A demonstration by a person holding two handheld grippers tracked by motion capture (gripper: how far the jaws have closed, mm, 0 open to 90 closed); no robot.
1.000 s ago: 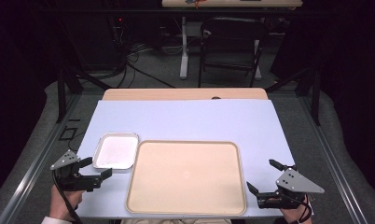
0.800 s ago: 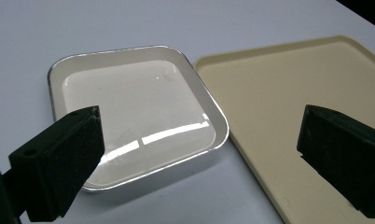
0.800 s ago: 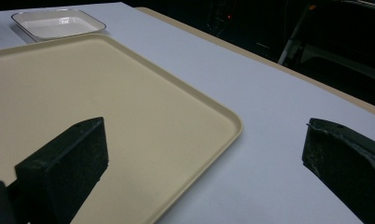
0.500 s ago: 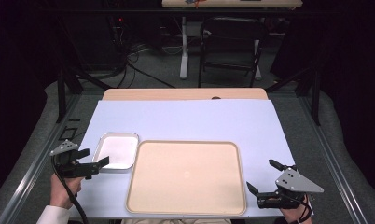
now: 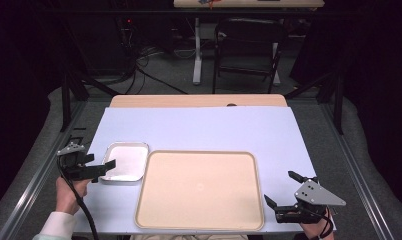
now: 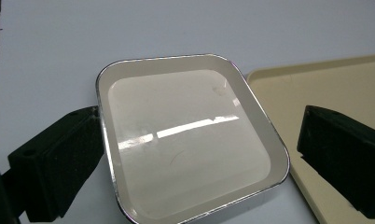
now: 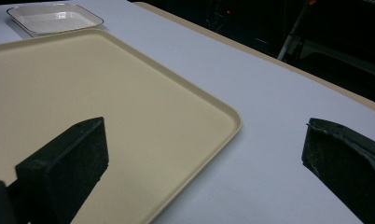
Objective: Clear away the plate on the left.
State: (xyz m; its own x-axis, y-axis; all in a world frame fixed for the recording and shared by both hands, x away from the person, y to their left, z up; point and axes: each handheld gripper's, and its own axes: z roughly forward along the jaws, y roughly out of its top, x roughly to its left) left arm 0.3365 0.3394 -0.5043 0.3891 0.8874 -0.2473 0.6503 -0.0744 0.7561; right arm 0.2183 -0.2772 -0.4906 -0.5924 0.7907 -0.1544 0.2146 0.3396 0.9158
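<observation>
White-enamelled small tray (image 6: 185,140) with a thin metal rim is sitting flat on the bench (image 5: 199,130), just left of the big beige tray (image 5: 199,190), near edges almost touching. Left gripper (image 5: 105,168) is reaching at it from the left, jaws spread wide; in the left gripper view the jaws are straddling the small tray's near end, one jaw right at its left rim, the other over the beige tray's edge. Nothing is being gripped yet, so no lift or move is done. Right gripper (image 5: 284,192) is idling at the bench's near right corner beside the beige tray, jaws released and holding nothing. Judging from this, the job is just starting: closing on the rim, lifting and placing the small tray are all left.
</observation>
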